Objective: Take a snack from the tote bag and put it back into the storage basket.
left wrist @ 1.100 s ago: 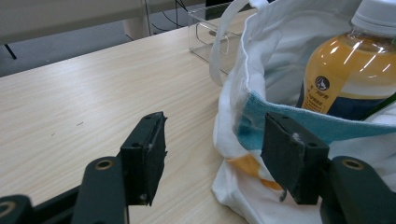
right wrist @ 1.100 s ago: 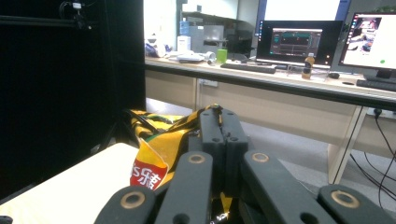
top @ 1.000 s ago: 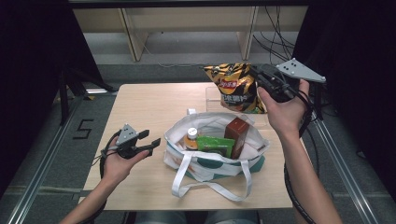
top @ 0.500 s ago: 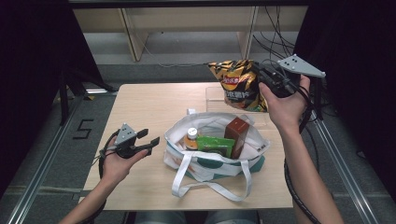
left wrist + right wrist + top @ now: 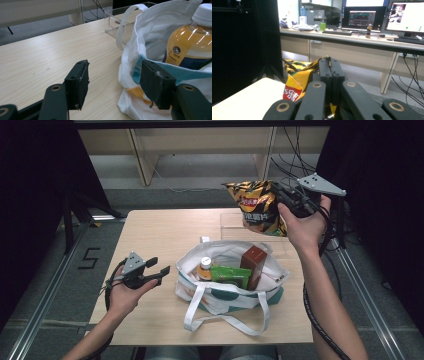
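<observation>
Foil chip bag point(image 5: 257, 207) | half hidden behind right tongs point(image 5: 284, 195)

We take the tote bag point(image 5: 227, 287) as landmark; it sits on the desk point(image 5: 160, 232) toward the near edge, straps point(image 5: 225, 320) trailing nearer still. Inside it we note a bottle point(image 5: 204, 268) at the left, a flat packet point(image 5: 231, 275) in the middle, a box point(image 5: 253, 266) at the right. Behind the bag stands a clear tray point(image 5: 231, 225). Above and behind the bag's right side hangs the chip bag point(image 5: 257, 205), pinched in the right gripper point(image 5: 284, 195). Left of the bag, just beside it, we see the left gripper point(image 5: 159, 270), fingers point(image 5: 78, 82) apart, one either side of the bag's near rim.
</observation>
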A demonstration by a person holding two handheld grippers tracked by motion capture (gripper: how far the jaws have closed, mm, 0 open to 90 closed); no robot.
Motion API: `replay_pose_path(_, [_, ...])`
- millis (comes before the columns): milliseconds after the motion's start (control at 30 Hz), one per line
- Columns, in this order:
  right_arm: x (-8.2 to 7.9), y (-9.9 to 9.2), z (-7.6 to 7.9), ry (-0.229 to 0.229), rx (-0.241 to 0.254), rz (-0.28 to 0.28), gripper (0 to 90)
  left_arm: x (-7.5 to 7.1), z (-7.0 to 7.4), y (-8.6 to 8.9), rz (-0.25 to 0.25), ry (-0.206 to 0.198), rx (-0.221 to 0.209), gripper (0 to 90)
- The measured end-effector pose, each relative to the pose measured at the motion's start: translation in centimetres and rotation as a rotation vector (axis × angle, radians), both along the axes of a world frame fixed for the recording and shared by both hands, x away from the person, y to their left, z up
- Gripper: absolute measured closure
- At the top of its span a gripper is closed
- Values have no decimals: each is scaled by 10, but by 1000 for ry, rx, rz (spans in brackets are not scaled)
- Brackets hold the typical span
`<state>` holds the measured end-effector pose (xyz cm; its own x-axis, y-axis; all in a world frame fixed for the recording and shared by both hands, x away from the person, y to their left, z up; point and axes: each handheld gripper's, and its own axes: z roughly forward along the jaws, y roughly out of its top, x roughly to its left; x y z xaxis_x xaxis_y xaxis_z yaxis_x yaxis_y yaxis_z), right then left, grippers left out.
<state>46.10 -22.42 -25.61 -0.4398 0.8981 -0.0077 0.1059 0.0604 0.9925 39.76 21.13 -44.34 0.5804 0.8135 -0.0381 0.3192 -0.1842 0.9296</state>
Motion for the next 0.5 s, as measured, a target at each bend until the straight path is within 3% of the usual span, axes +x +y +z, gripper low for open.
replay_pose_path(500, [18,0,-1,25,9,-19,900,0,0,0,-2,-1,2,396])
